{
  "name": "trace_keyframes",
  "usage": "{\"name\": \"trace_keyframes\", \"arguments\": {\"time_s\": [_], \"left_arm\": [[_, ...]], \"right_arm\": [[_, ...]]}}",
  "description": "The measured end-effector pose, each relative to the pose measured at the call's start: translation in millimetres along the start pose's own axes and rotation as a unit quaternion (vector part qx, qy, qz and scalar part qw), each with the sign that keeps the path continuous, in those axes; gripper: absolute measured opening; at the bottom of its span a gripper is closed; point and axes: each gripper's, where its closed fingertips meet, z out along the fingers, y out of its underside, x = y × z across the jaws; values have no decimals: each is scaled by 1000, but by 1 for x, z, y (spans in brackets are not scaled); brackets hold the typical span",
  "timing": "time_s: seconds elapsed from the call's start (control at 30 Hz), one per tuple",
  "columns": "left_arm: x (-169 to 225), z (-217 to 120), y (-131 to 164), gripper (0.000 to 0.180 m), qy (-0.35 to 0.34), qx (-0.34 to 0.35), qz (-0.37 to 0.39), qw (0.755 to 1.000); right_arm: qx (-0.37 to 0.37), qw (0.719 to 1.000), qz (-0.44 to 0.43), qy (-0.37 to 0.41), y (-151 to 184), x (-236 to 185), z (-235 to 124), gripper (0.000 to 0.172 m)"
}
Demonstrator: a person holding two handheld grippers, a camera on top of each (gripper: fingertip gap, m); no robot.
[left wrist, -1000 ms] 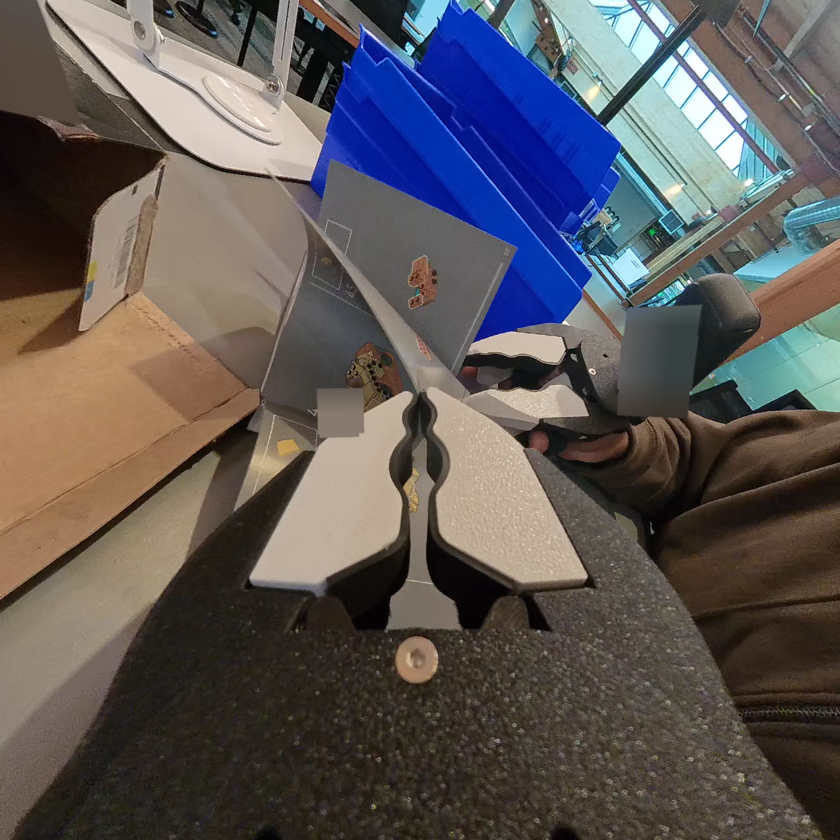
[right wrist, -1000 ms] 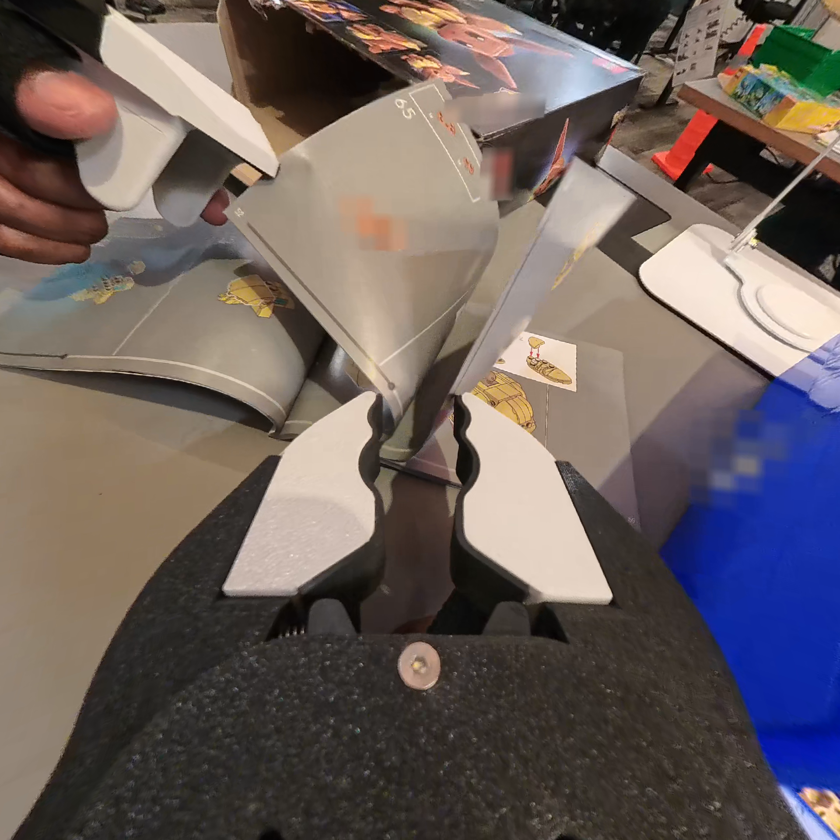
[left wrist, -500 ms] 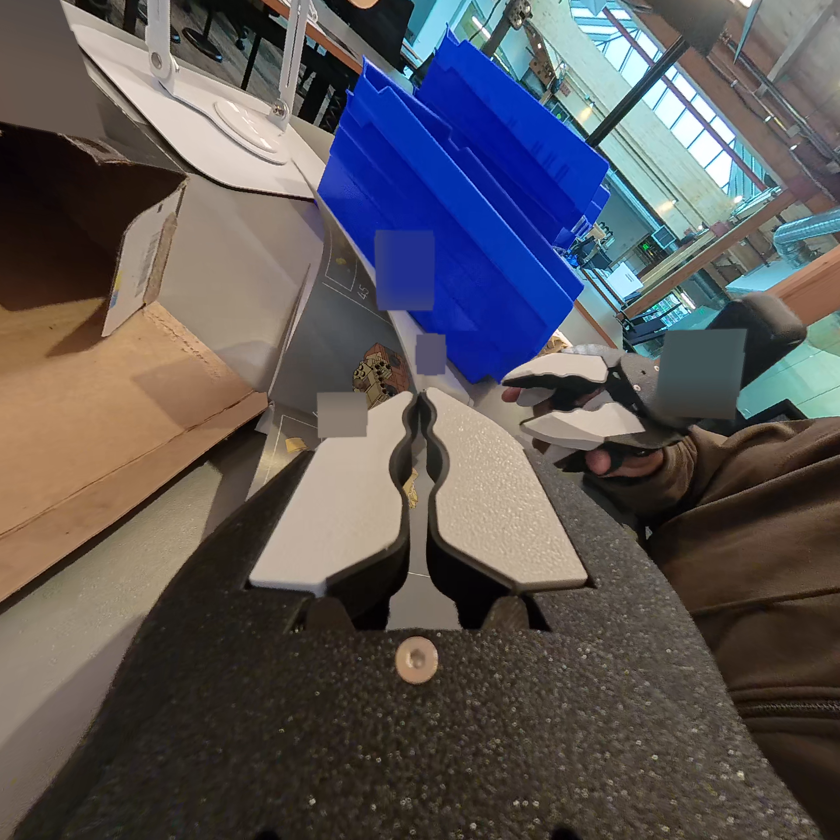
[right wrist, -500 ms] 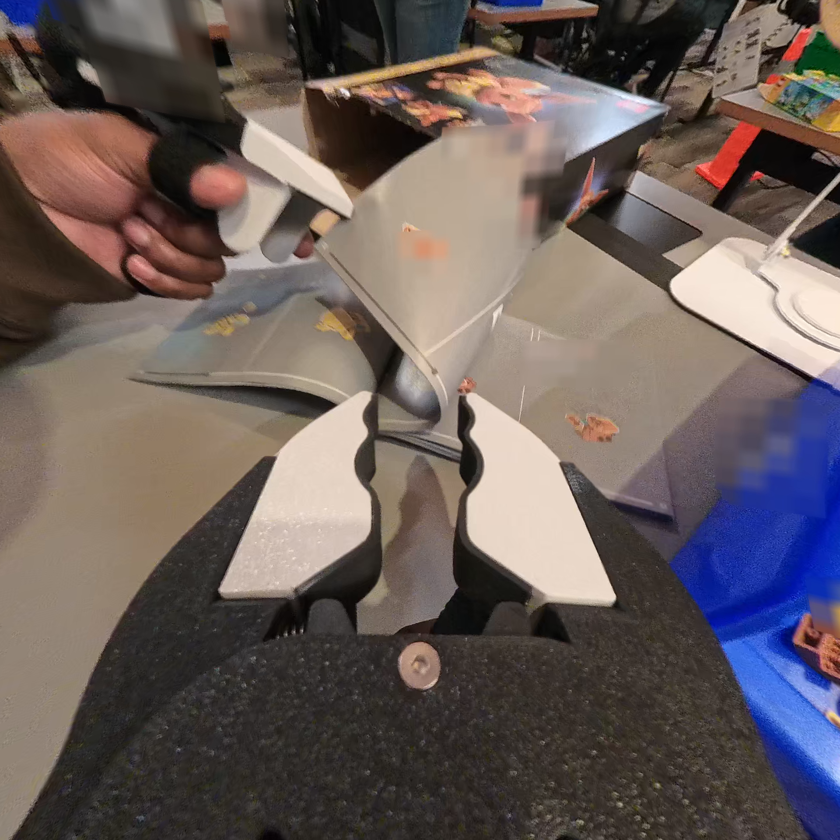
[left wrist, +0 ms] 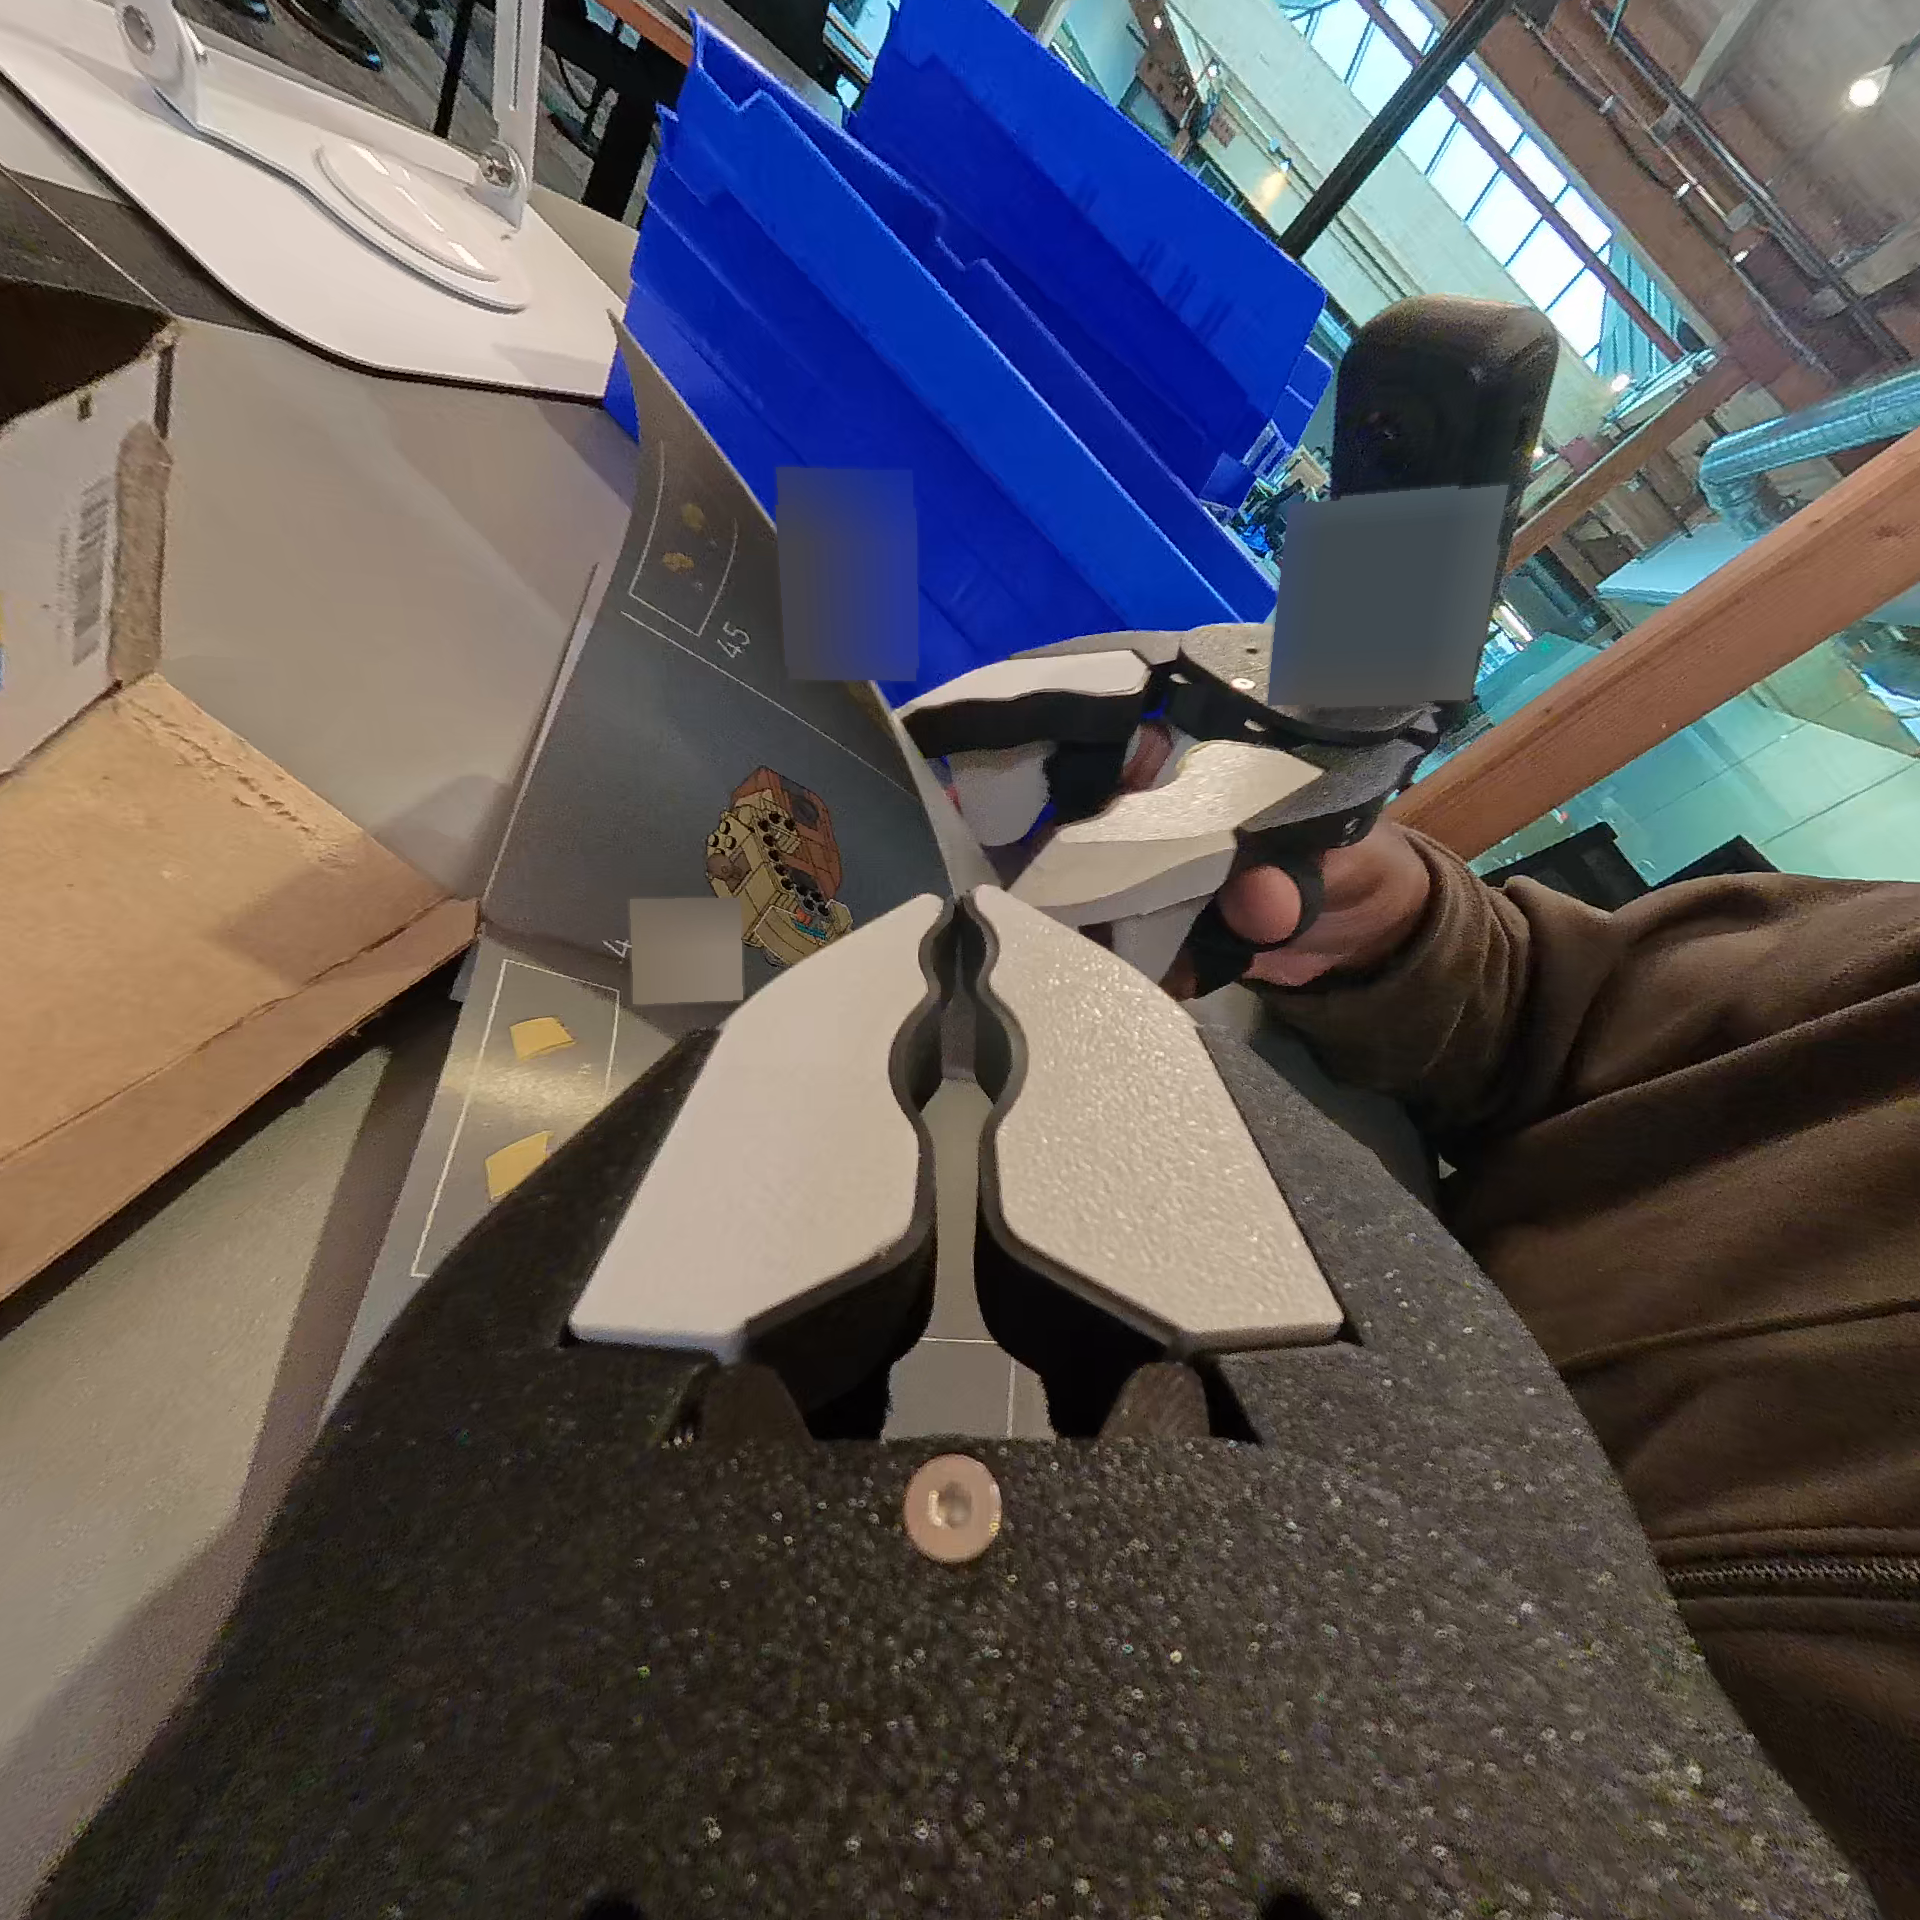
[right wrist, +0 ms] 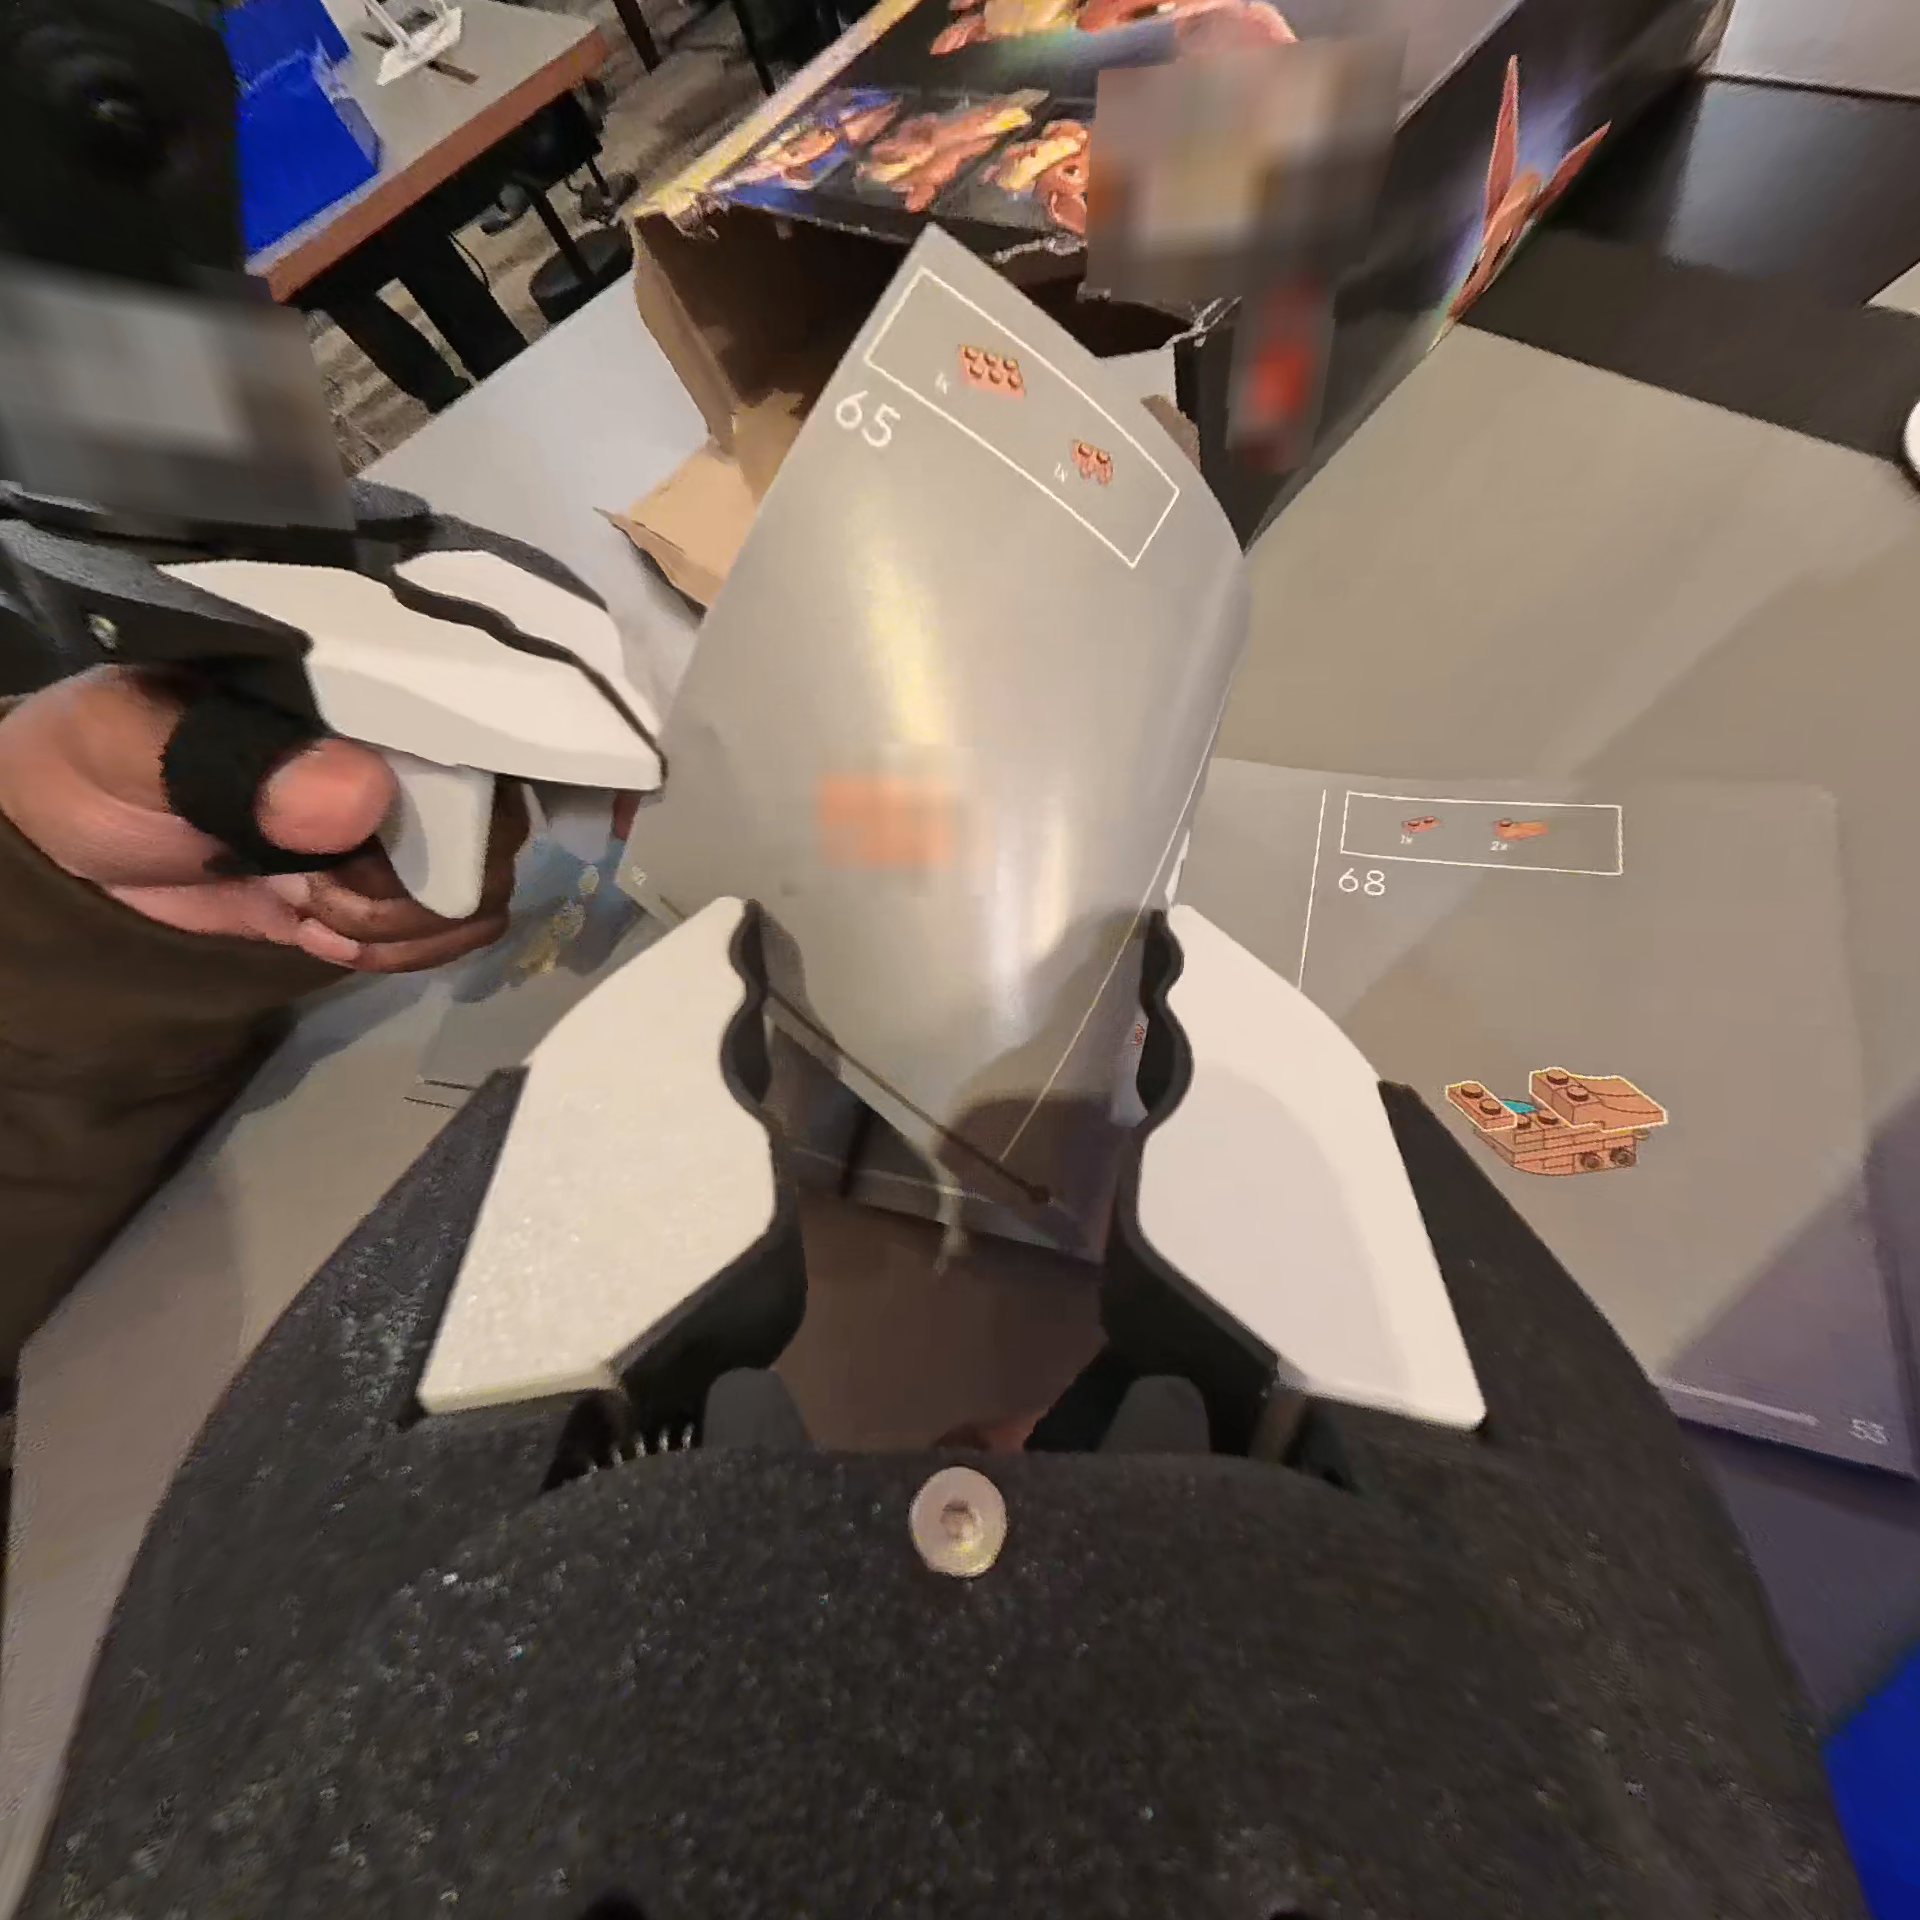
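Note:
A grey instruction booklet (right wrist: 1558,987) lies open on the grey table (right wrist: 1558,582). One glossy page (right wrist: 935,675) curls up from it. My left gripper (left wrist: 958,906) is shut on that page's edge; the page (left wrist: 727,727) rises from its fingertips. The right wrist view shows the left gripper (right wrist: 634,753) pinching the page's left edge. My right gripper (right wrist: 951,920) is wide open, with the lower part of the page standing between its fingers, which do not press on it. The right gripper also shows in the left wrist view (left wrist: 971,800), open, just behind the page.
A cardboard box (left wrist: 156,935) with a printed lid (right wrist: 1039,156) stands just beyond the booklet. Stacked blue bins (left wrist: 935,312) and a white lamp base (left wrist: 364,208) are behind it. A person's brown sleeve (left wrist: 1662,1143) is at the right.
My right gripper opened wide from a narrow gap around the pages. A second raised page dropped flat to the right. My left gripper stayed shut on the lifted page.

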Motion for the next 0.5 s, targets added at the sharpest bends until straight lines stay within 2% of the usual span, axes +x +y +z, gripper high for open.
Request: {"name": "trace_keyframes", "arguments": {"time_s": [0.13, 0.33, 0.4, 0.5], "left_arm": [[-3, 2, 4, 0, -4, -8, -4, 1000], [-3, 1, 1, 1, 8, 3, -17, 1000], [-3, 0, 0, 1, 8, 4, -18, 1000], [-2, 1, 0, 1, 10, 6, -19, 1000]], "right_arm": [[2, 1000, -6, 23, 2, 9, 0, 53], [13, 1000, 1, 24, 0, 17, -5, 18], [15, 1000, 4, 19, 0, 17, -5, 20], [18, 1000, 6, 3, -1, 12, -6, 41]]}}
